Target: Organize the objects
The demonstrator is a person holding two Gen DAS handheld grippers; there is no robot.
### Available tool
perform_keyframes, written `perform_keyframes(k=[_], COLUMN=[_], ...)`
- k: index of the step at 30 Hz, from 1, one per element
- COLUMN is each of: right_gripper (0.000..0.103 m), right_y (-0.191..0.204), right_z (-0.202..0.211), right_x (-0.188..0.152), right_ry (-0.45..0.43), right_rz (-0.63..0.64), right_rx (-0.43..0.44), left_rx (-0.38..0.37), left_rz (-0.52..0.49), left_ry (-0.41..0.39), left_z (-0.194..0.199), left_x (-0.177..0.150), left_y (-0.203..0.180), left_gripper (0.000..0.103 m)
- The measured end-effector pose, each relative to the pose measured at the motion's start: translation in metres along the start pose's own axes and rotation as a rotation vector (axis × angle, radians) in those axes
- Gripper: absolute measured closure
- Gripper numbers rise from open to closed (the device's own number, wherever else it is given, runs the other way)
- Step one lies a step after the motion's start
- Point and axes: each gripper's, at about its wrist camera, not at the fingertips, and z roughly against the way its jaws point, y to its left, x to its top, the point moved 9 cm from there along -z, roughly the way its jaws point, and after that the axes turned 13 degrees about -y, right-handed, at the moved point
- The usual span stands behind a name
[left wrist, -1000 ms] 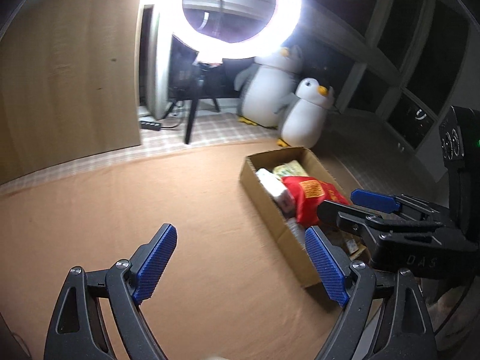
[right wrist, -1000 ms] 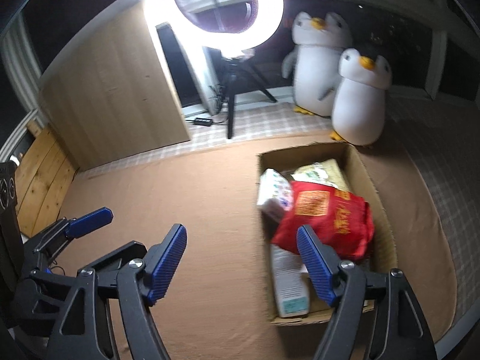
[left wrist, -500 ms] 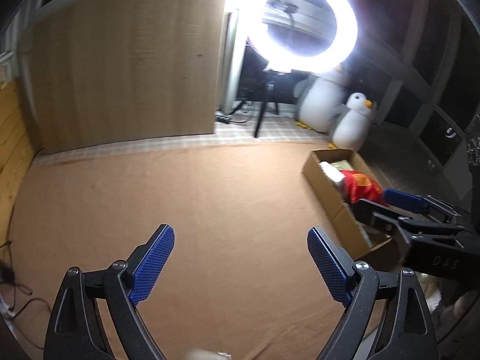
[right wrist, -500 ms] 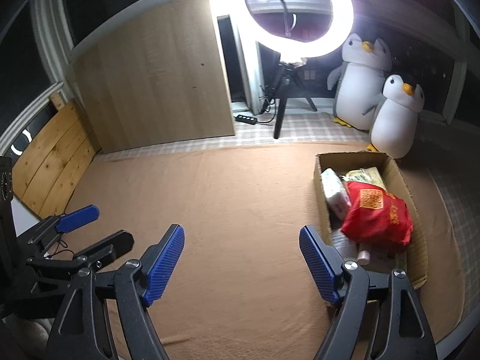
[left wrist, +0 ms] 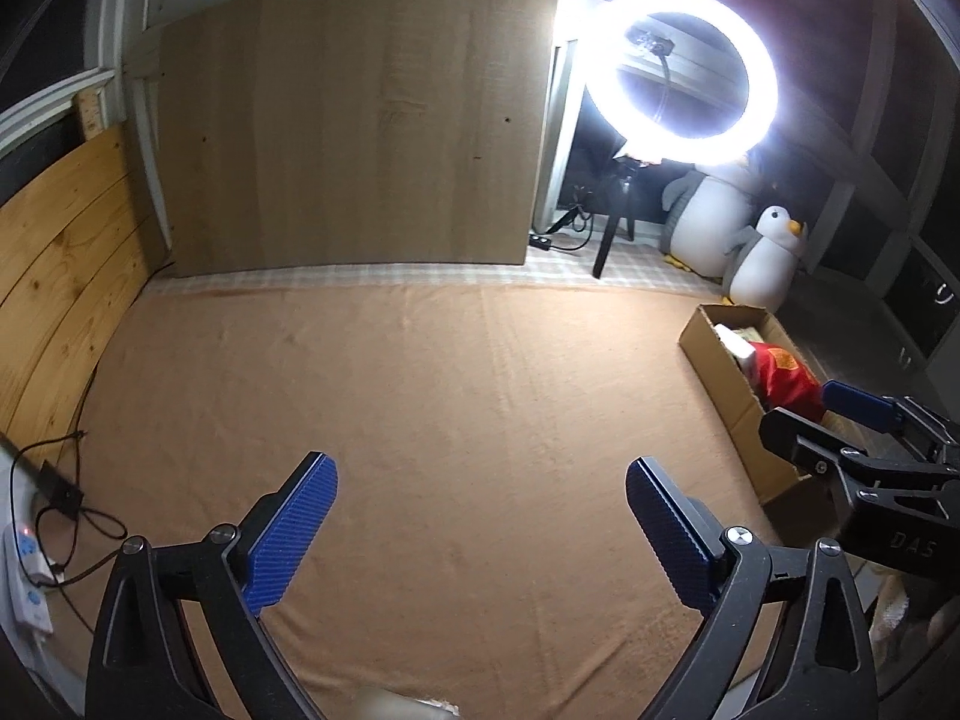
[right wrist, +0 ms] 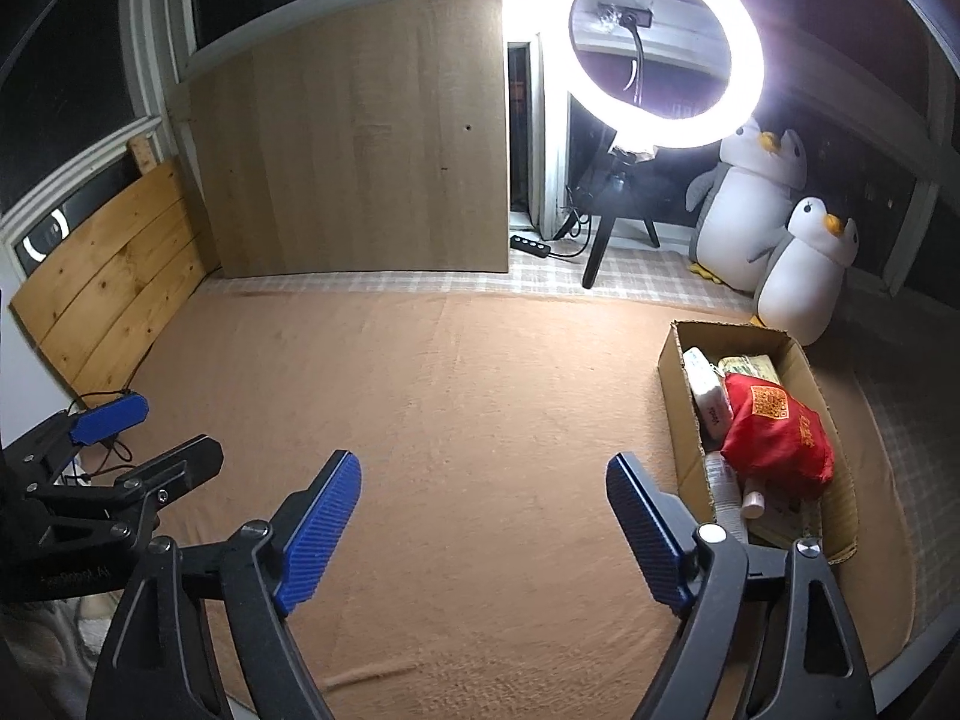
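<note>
L gripper [left wrist: 480,531] and R gripper [right wrist: 483,525] both spread wide, empty, above the tan cloth [right wrist: 450,390]. Box [right wrist: 678,420] at right w/ red bag [right wrist: 777,435] inside.

A ring light [right wrist: 665,45] is doing nearly all the lighting, blowing out to pure white and throwing a haze of glare around itself in both my views. The room behind it is staying dark. The brown blanket [right wrist: 480,396] is catching soft, even light, dimming toward my jaws. Straight lines are bowing hard at the edges, and the corners are fading to black. Focus is holding sharp throughout.
</note>
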Motion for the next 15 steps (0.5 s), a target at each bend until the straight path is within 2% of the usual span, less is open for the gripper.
perform_keyframes(k=[15], right_gripper=[0.020], right_y=[0.016], right_z=[0.004], right_x=[0.002], right_ry=[-0.036], right_rz=[0.030], right_rx=[-0.020], left_rx=[0.039], left_rz=[0.010], left_ry=[-0.009], left_z=[0.011], left_x=[-0.002], left_y=[0.023], left_gripper=[0.003])
